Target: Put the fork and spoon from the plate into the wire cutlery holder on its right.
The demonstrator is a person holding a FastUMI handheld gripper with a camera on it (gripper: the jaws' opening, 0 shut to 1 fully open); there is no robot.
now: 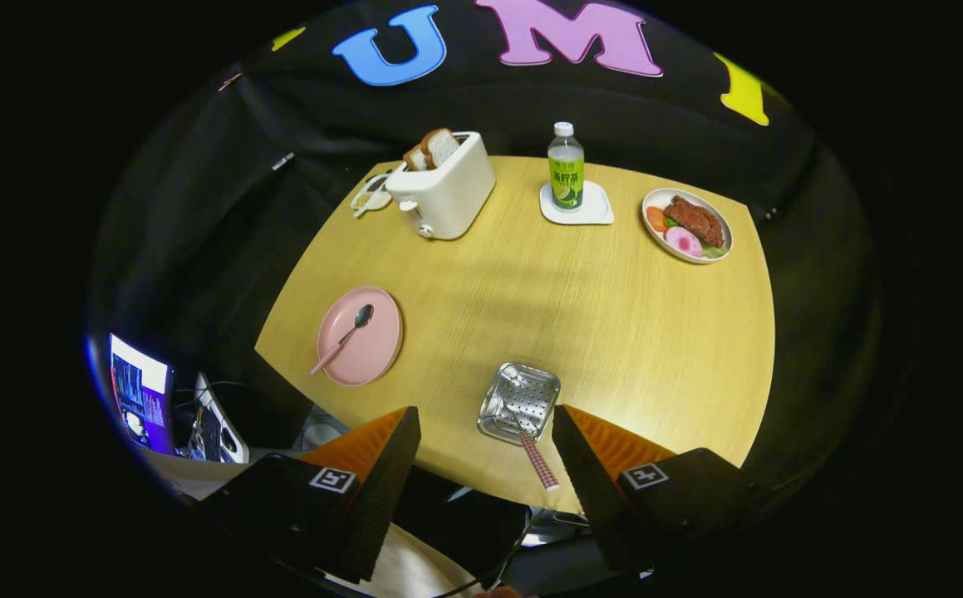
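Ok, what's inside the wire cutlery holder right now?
One utensil stands in the wire cutlery holder, its checked handle sticking out between the open gripper fingers. Its head is too small to identify. The spoon lies on the pink plate.

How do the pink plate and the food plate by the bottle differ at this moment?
The pink plate sits near the table's front-left edge; the food plate sits at the far right. The pink plate carries only a spoon; the food plate carries food. The pink plate looks larger, perhaps merely nearer. Both are round. The gripper is open, holding nothing.

The bottle (566, 170) label's characters are too small to read.
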